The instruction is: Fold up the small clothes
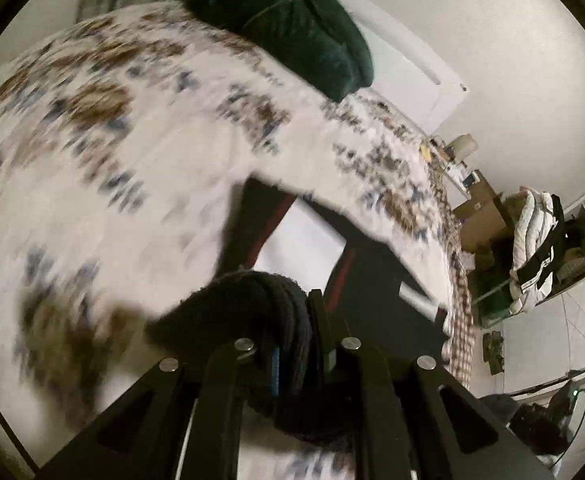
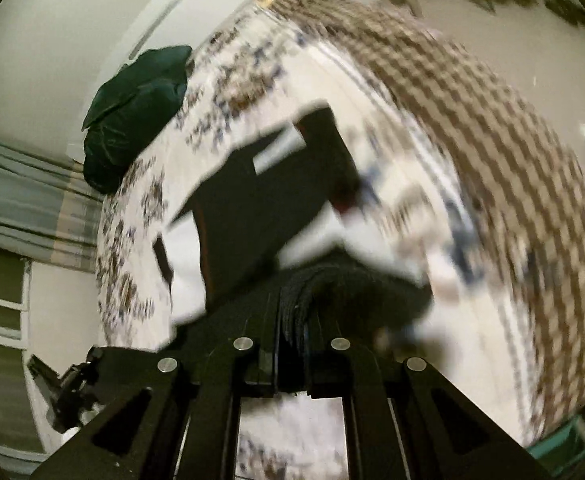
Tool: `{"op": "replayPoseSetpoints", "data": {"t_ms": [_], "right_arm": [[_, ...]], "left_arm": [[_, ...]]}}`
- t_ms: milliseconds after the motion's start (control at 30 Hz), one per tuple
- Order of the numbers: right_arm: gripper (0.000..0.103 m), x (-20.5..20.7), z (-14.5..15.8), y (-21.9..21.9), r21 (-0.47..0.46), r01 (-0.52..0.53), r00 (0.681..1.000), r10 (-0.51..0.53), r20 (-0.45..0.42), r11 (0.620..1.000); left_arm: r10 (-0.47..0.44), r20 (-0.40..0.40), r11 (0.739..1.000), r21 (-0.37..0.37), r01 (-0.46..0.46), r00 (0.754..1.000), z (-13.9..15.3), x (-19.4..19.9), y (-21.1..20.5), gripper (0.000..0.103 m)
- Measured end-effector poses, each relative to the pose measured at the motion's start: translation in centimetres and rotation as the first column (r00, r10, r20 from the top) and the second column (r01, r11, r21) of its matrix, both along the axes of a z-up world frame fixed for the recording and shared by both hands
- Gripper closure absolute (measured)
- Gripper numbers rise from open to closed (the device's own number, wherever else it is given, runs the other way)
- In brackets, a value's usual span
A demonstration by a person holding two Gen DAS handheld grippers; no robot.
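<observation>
A wide bed under a white quilt with brown-and-blue floral print [image 1: 140, 168] carries a dark green velvet cushion [image 1: 300, 28]. Above it hangs a black-and-white garment with red trim [image 1: 372, 276], pinched by the closed left gripper [image 1: 292, 320] and closed right gripper [image 2: 292, 316].

Bedspread [image 1: 164, 168] open; dark pillow [image 1: 292, 28] blocks headboard end

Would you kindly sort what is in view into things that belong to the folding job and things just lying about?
Job:
black garment, bunched in both tongs
left tongs
right tongs
bedspread as work surface

Lying about:
green pillow
shelf clutter
boxes
curtain
</observation>
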State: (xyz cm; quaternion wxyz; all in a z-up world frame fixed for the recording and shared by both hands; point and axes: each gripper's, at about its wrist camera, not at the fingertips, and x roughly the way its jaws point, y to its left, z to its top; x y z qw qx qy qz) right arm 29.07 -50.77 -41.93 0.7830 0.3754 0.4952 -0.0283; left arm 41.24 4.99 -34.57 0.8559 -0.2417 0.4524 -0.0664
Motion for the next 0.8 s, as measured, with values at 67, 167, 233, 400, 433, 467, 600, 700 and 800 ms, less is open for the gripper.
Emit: {"op": "replayPoseSetpoints", "data": {"t_ms": [67,167,233,400,433,467,600,700,800], "right_arm": [[0.094,6.0,0.2,-0.7,-0.047,0.003,1.000,-0.003,0.012,0.999],[0.094,14.7,-0.4,-1.8,-0.104,0.037,0.999,-0.036,0.019,0.994],[0.094,20.6,-1.2,-2.8,-0.147,0.065,0.998,-0.063,0.019,0.987],[0.094,30.6,-6.8,-3.3,-0.219,0.077,0.994,-0.091,-0.056,0.973],[0.094,31.7,-8.1,-3.3,-0.232,0.077,0.992,-0.097,-0.077,0.970],[0.094,32.7,-9.6,-3.4,-0.236,0.082,0.989,-0.107,-0.098,0.968],[0.086,34.7,-14.5,-4.7,-0.172,0.096,0.972,-0.130,-0.195,0.980],[0.035,34.4,-14.3,-4.5,-0.179,0.060,0.981,-0.092,-0.173,0.982],[0.005,32.5,-12.2,-3.4,-0.236,0.018,0.991,-0.049,-0.126,0.972]], "left_arm": [[0.007,0.002,1.000,-0.008,-0.007,1.000,-0.5,5.0,-0.4,0.094],[0.028,-0.015,1.000,0.008,-0.028,0.999,-2.2,12.4,-1.0,0.094],[0.030,-0.036,0.999,0.029,-0.029,0.999,-4.0,16.6,-1.5,0.094],[-0.010,-0.167,0.994,0.108,0.028,0.986,-10.8,24.3,-3.5,0.093],[-0.013,-0.210,0.993,0.110,0.037,0.978,-12.3,25.4,-3.7,0.093],[-0.006,-0.237,0.994,0.109,0.032,0.971,-13.4,26.1,-3.6,0.091],[0.002,-0.270,0.999,0.033,0.008,0.963,-14.5,26.1,-2.7,0.084],[-0.015,-0.223,1.000,-0.021,0.010,0.975,-12.9,24.9,-2.4,0.050],[-0.010,-0.177,0.997,-0.080,-0.004,0.984,-11.1,23.4,-2.0,0.010]]}}
